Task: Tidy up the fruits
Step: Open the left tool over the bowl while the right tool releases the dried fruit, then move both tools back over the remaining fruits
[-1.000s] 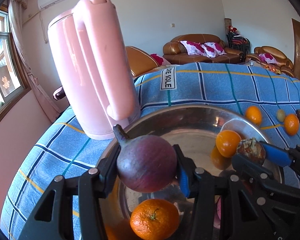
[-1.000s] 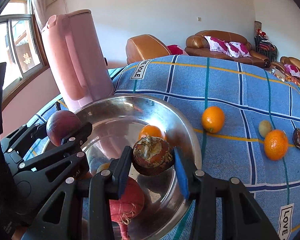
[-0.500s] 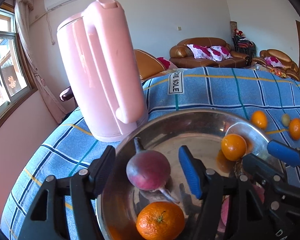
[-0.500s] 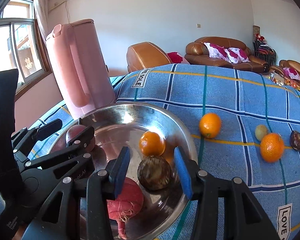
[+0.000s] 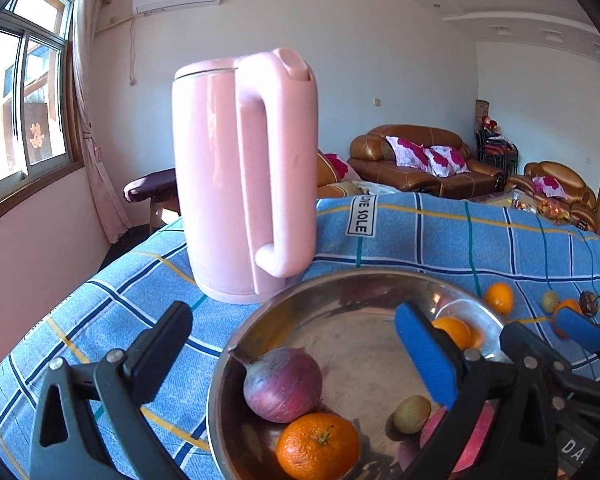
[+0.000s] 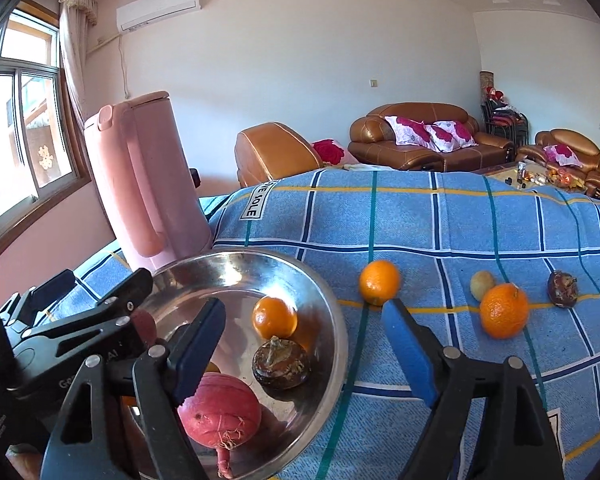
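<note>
**Over the bowl: both drops made, clear out cleanly**

Over the bowl [image 5: 475,308] both of my grippers stand empty. The left gripper [image 5: 296,344] has just been opening and its jaws are now wide apart, with the onion [image 5: 282,385] lying free in the bowl below them beside an orange [image 5: 317,446]. The right gripper [image 6: 303,344] has also just been opening; its jaws are apart, and the brown fruit [image 6: 280,364] rests in the bowl, touching neither pad, near the red root [image 6: 219,416].

As I judge it, the step is the retreat and the next pick. I would lift both grippers straight up before swinging sideways, so no pad clips the rim or nudges the round fruit. The kettle [image 5: 244,176] stands just beside the bowl, so the left should not swing that way.

Four pieces remain on the cloth [image 6: 439,224]: two oranges [image 6: 379,282], a pale fruit [image 6: 482,285] and a dark fruit [image 6: 563,289]. I would send the right gripper to the nearest one.
</note>
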The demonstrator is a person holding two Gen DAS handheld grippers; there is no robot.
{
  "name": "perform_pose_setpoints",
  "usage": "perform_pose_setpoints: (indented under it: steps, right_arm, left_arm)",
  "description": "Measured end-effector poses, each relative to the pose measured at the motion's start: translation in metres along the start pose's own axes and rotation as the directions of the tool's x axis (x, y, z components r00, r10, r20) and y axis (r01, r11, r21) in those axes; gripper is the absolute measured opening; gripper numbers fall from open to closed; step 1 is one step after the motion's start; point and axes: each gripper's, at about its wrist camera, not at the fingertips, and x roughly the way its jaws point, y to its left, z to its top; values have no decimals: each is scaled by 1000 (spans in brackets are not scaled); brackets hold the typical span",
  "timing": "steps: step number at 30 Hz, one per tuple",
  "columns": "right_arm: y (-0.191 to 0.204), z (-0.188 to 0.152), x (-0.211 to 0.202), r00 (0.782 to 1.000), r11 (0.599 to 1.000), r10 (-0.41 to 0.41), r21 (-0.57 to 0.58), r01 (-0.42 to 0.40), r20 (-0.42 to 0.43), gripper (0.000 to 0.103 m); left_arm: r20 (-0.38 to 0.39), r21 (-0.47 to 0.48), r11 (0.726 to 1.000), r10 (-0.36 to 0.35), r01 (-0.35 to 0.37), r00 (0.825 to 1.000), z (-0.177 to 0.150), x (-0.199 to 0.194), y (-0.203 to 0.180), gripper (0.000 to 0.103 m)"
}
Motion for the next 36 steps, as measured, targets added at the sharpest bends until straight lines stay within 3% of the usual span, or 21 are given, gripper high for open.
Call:
perform_pose_setpoints:
  steps: [16, 28, 36]
  right_arm:
    - [-26, -2, -16, 991, 992, -123, -20, 124, 45, 82]
    - [-58, -4, -29, 985, 985, -172, 1, 172, 28, 82]
    - [-103, -6, -48, 974, 974, -226, 0, 226, 28, 82]
  left_arm:
    - [83, 62, 998, 9, -14, 997, -7, -16, -23, 103]
    - [93, 80, 997, 16, -24, 996, -13, -29, -43, 103]
    - [78, 95, 995, -22, 15, 997, -19, -41, -73, 103]
